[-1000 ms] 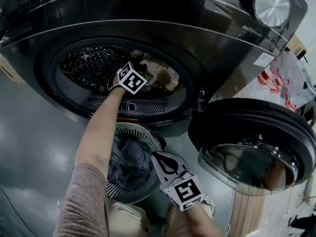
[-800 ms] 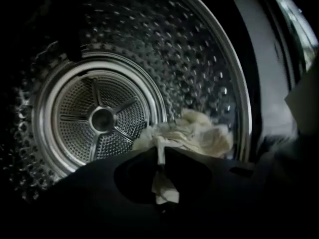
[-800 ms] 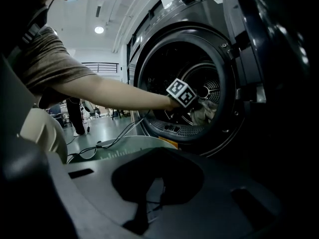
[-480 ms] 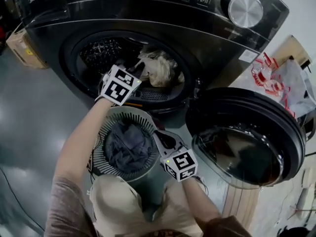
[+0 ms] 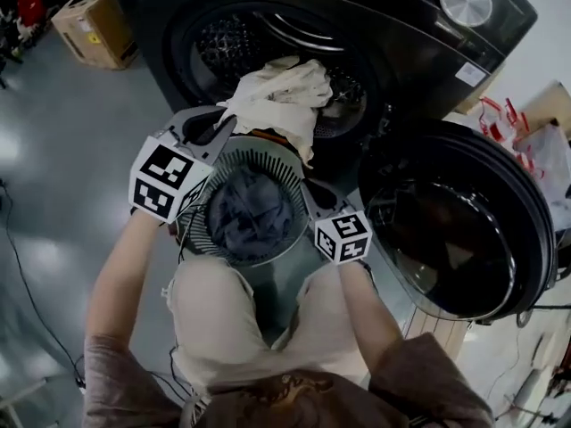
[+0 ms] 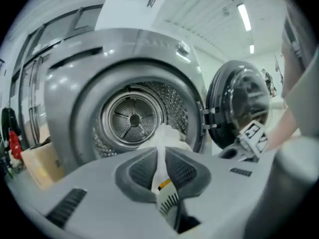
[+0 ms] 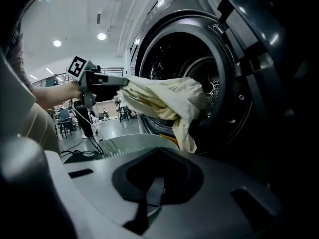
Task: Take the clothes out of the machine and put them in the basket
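My left gripper (image 5: 227,119) is shut on a cream garment (image 5: 278,92), which hangs in front of the machine's round opening (image 5: 234,41) and over the far rim of the white slatted basket (image 5: 198,226). In the left gripper view the cream garment (image 6: 160,142) is pinched between the jaws of the left gripper (image 6: 160,176), with the empty-looking drum (image 6: 133,119) behind. Dark clothes (image 5: 252,212) lie in the basket. My right gripper (image 5: 310,191) is shut with nothing in it, at the basket's right rim. From the right gripper (image 7: 149,190) I see the garment (image 7: 167,99) drooping.
The machine's door (image 5: 457,221) stands swung open at the right. A cardboard box (image 5: 94,27) sits on the floor left of the machine. Red-printed plastic bags (image 5: 517,127) lie at the far right. The person's knees are just below the basket.
My left gripper has come out of the drum and toward the basket, drawing the cream garment out with it. The right gripper has stayed by the basket's rim.
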Tool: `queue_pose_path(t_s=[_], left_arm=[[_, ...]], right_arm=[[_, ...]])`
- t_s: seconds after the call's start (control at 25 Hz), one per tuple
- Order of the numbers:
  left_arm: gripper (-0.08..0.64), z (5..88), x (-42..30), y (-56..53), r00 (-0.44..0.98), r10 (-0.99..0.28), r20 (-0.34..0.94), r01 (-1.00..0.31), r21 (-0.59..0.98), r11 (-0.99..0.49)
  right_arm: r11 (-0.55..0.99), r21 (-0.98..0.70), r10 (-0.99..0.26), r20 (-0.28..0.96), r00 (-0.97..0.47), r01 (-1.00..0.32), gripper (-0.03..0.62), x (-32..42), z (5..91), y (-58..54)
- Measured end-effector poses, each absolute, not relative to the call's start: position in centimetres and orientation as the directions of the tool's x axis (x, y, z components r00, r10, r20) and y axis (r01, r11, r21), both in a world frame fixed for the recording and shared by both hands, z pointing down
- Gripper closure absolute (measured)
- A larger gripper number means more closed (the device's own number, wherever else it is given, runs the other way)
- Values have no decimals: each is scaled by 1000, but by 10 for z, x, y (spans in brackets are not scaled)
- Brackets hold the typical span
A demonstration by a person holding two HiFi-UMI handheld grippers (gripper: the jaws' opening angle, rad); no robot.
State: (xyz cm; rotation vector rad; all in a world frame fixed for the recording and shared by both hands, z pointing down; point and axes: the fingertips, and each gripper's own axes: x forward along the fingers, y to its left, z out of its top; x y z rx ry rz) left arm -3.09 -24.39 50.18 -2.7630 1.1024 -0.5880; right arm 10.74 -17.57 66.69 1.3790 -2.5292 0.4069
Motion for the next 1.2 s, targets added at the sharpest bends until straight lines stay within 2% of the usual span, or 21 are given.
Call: queue_pose_path(t_s=[0.32, 0.4, 0.52, 0.92, 1.2], left_arm=[[499, 514, -61, -188, 628, -650, 428, -615, -238, -752], [433, 520, -55, -185, 621, -645, 445, -600, -260, -756], [286, 525, -44, -194, 627, -641, 442, -594, -260, -761], [114, 611, 37, -276, 645, -573, 505, -554, -209, -806], [92, 656, 61, -328, 557, -555, 618, -541, -238, -807]], right_arm=[[503, -167, -786, 321, -529, -848, 597, 113, 670, -184], [506, -170, -782, 323, -532, -846, 597, 112, 672, -184], [513, -170, -778, 321, -539, -842, 597, 111, 672, -184], [523, -140, -785, 307, -538, -841, 597, 112, 657, -171], [516, -119, -800, 287, -527, -848, 597, 115, 644, -165]])
